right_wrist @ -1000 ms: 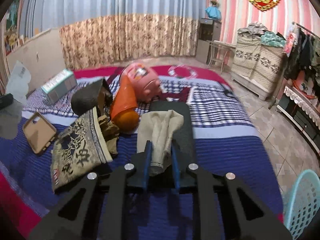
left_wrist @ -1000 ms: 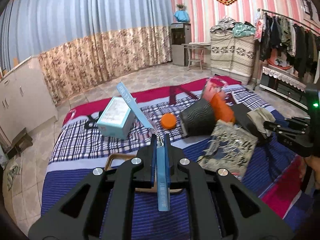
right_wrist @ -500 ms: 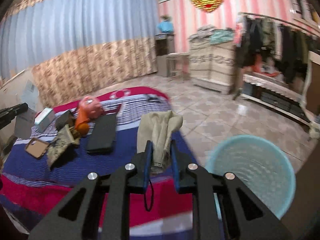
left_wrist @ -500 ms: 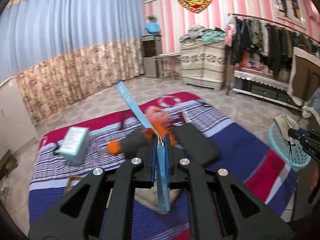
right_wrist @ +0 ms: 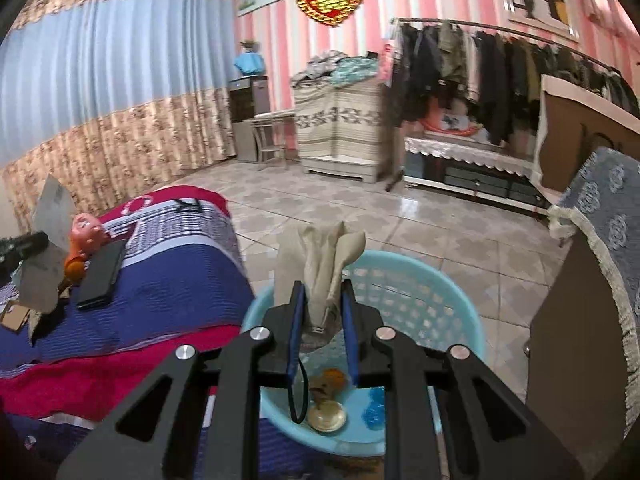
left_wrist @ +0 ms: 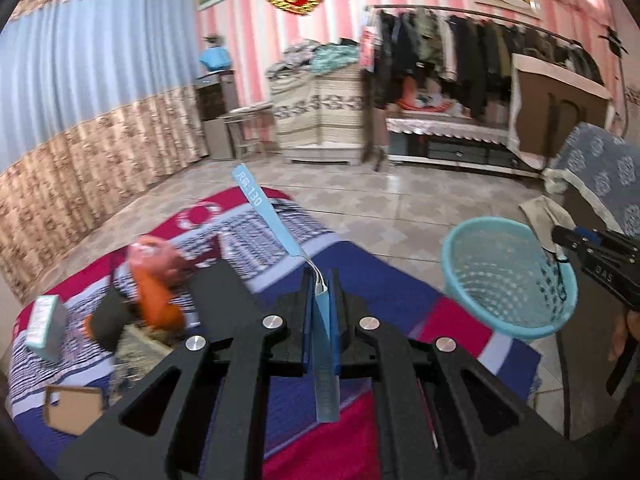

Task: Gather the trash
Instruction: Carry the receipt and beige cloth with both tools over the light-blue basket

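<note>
My left gripper (left_wrist: 322, 280) is shut on a thin light-blue flat packet (left_wrist: 276, 228) printed "130", held above the bed. My right gripper (right_wrist: 322, 292) is shut on a crumpled beige cloth (right_wrist: 320, 256) and holds it over the light-blue plastic basket (right_wrist: 432, 292), which stands on the floor beside the bed. The basket holds small bits of trash (right_wrist: 326, 414) at its bottom. In the left wrist view the basket (left_wrist: 508, 276) is to the right, with the right gripper (left_wrist: 592, 256) and the cloth (left_wrist: 540, 208) at its far rim.
On the striped bed (left_wrist: 384, 292) lie a pink toy (left_wrist: 154, 252), an orange object (left_wrist: 158, 304), a black flat case (right_wrist: 102, 276), a light-blue box (left_wrist: 44, 320) and a brown phone case (left_wrist: 72, 408). A clothes rack (right_wrist: 500, 72) stands at the back, a covered chair (right_wrist: 608, 216) on the right.
Both grippers have swung right, away from the bed's clutter. My right gripper with the cloth has moved from beside the basket to over it. The left gripper keeps the packet.
</note>
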The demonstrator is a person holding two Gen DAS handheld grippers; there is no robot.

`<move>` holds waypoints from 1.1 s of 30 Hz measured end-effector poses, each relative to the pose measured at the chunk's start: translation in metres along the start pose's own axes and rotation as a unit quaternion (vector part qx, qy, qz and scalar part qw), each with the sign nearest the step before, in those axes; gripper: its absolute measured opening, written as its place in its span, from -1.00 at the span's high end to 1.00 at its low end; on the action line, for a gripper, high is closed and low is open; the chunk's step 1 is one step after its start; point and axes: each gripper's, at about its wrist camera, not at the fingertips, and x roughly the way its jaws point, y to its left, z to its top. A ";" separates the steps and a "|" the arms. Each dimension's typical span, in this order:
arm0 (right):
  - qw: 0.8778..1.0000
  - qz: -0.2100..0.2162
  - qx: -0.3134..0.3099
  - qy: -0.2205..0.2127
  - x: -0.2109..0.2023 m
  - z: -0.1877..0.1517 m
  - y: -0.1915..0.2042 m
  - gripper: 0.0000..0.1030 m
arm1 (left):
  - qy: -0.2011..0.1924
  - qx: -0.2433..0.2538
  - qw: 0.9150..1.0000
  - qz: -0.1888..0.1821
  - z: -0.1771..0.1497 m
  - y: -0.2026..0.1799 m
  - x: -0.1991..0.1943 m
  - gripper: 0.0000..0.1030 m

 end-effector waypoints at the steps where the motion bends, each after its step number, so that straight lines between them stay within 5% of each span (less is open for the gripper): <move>1: 1.000 -0.004 0.004 0.003 0.003 -0.001 -0.004 0.63 | 0.003 0.004 1.000 -0.011 0.000 -0.010 0.007 0.88; 16: 0.999 -0.024 0.021 0.017 0.018 -0.006 -0.034 0.64 | 0.016 0.032 0.997 -0.075 0.019 -0.098 0.070 0.88; 33: 0.997 -0.050 0.061 0.027 0.031 -0.006 -0.065 0.64 | 0.025 0.043 0.992 -0.114 0.013 -0.131 0.098 0.88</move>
